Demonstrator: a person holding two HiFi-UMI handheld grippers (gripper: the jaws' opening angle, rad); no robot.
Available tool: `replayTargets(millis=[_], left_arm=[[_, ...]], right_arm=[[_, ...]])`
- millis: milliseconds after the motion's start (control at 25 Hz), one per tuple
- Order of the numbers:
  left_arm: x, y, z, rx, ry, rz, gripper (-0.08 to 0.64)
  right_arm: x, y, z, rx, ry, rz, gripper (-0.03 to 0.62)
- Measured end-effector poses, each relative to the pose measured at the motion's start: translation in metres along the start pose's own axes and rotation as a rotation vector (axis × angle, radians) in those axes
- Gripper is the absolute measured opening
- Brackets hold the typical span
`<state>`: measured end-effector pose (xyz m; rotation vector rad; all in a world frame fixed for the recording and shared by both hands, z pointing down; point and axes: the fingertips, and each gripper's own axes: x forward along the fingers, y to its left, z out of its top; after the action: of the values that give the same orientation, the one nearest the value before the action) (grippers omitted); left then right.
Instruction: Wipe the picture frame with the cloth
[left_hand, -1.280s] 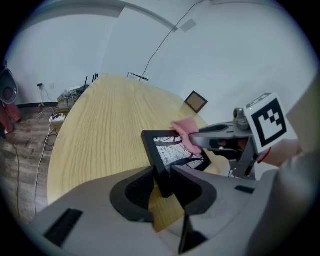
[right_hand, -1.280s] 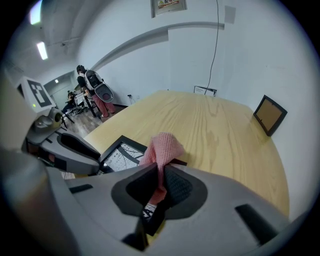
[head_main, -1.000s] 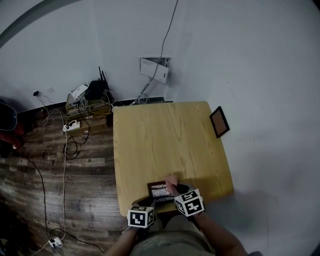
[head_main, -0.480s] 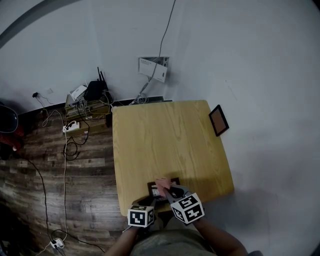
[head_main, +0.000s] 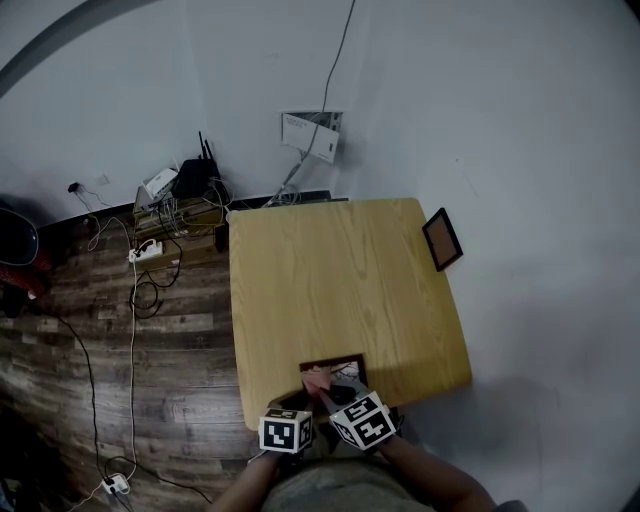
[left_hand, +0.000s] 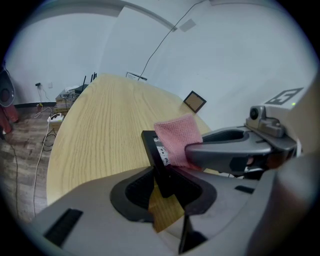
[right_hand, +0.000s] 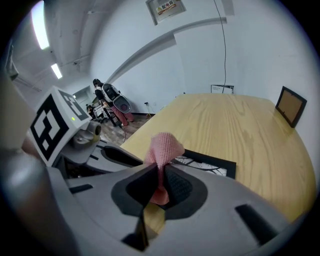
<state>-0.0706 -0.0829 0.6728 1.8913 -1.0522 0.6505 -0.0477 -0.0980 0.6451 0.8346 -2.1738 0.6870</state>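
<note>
Cloth (right_hand: 161, 149), pink and bunched, sits pinched between the pressed-together jaws of the right gripper (right_hand: 159, 187), its free end standing up above them. Compared with a second ago, that gripper has carried the cloth leftward over the picture frame (head_main: 335, 367). The cloth lay on the right part of the frame then and now lies on its left part, just beside the left gripper (left_hand: 166, 186). The left gripper has kept its place at the table's near edge, its jaws clamped on the near side of the black frame. From this gripper's own view the frame looks tipped up rather than flat. The two marker cubes, apart before, now nearly touch.

On the table (head_main: 340, 270), the frame lies close to the near edge, toward the near left corner, so there is little surface between it and the drop on those two sides. Beyond it the light wooden top runs broad to the far edge. A second, smaller framed picture (head_main: 441, 240) stands at the table's right edge near the far corner, well apart from both grippers. Off the table's left side, cables and a power strip (head_main: 143, 253) lie on the wood floor (head_main: 150, 340).
</note>
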Motion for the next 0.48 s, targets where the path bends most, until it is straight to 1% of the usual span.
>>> replayTargets(millis=[200, 480], left_arm=[[0.002, -0.001, 0.001, -0.002, 0.003, -0.001, 0.097], [0.001, 0.001, -0.001, -0.004, 0.001, -0.002, 0.095]], right_arm=[[0.01, -0.002, -0.011, -0.01, 0.032, 0.001, 0.023], [0.018, -0.002, -0.016, -0.023, 0.062, -0.017, 0.023]])
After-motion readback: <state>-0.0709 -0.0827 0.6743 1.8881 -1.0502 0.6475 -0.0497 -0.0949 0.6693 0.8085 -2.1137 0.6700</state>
